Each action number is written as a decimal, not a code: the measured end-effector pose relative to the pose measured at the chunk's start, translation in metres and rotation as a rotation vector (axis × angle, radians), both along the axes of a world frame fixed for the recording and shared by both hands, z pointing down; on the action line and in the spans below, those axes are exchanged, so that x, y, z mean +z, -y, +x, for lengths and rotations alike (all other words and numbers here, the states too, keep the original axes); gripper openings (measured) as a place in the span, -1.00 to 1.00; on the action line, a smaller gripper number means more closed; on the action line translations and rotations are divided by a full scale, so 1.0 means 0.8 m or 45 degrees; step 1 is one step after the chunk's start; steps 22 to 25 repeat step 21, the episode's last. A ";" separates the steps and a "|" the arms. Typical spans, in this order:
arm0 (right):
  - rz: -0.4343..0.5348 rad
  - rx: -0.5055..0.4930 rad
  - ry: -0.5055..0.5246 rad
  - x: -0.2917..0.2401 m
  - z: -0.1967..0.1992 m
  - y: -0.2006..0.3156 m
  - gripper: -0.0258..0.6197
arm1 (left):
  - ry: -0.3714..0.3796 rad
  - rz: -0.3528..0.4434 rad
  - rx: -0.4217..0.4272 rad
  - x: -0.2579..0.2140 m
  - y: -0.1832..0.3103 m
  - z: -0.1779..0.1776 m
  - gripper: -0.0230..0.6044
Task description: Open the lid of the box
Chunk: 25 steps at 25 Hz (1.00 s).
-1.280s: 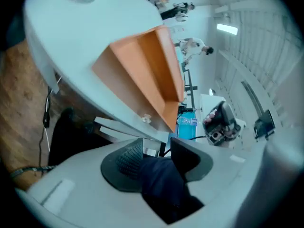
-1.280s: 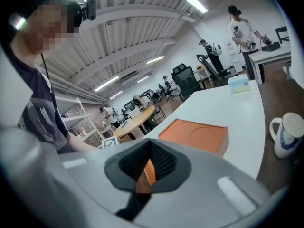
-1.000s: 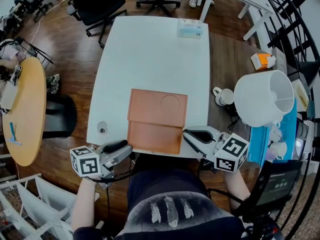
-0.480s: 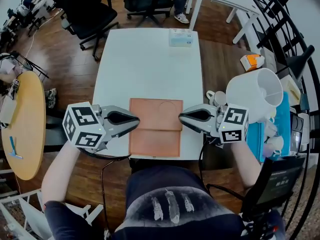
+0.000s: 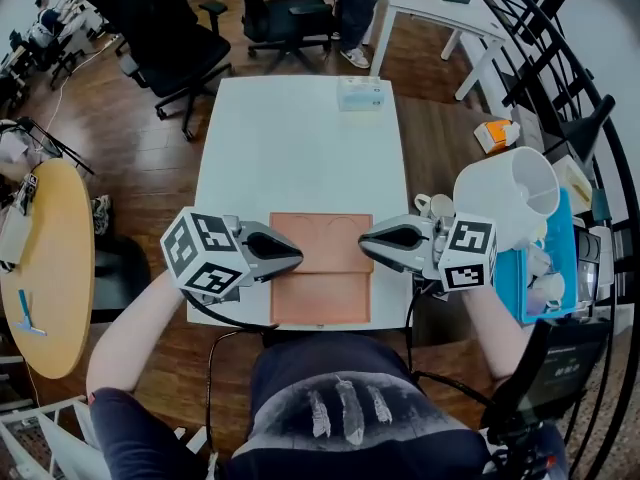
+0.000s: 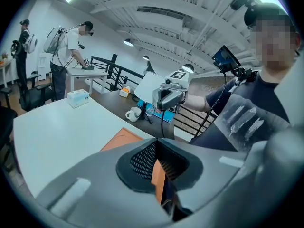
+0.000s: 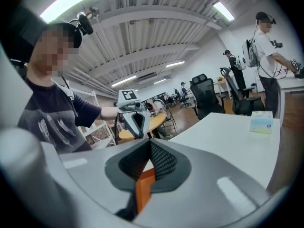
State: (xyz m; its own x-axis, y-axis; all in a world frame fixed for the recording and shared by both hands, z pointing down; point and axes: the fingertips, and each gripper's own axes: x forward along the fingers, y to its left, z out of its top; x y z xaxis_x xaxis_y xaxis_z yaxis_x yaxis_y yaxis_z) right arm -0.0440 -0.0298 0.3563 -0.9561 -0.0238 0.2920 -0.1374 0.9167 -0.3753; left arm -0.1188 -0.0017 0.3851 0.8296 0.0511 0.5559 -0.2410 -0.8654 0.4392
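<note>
A flat orange box (image 5: 320,268) lies shut at the near edge of the white table (image 5: 290,148); a circle is pressed into the far half of its top. My left gripper (image 5: 298,255) hovers over the box's left edge, its tip pointing right, jaws shut and empty. Facing it over the right edge is my right gripper (image 5: 362,240), also shut and empty. In the left gripper view the box (image 6: 118,139) shows past the left gripper (image 6: 159,163), with the right gripper (image 6: 168,96) beyond. The right gripper view has the right gripper (image 7: 149,163) low, the left gripper (image 7: 135,115) opposite.
A tissue box (image 5: 360,93) sits at the table's far end. Mugs (image 5: 430,206) and a large white lampshade (image 5: 505,198) stand on the dark table to the right. Office chairs (image 5: 180,38) stand beyond, a round wooden table (image 5: 40,258) at left. People work in the background.
Both grippers have risen from below the table's near edge and now face each other across the box. The box itself has not moved.
</note>
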 end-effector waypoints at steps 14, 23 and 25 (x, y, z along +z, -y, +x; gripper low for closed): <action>0.007 0.062 -0.085 0.016 -0.063 -0.022 -0.91 | -0.066 0.009 0.081 0.024 -0.007 -0.056 -0.87; -0.009 0.091 -0.139 0.030 -0.078 -0.034 -0.91 | -0.109 0.003 0.105 0.038 0.001 -0.075 -0.87; -0.009 0.091 -0.139 0.030 -0.078 -0.034 -0.91 | -0.109 0.003 0.105 0.038 0.001 -0.075 -0.87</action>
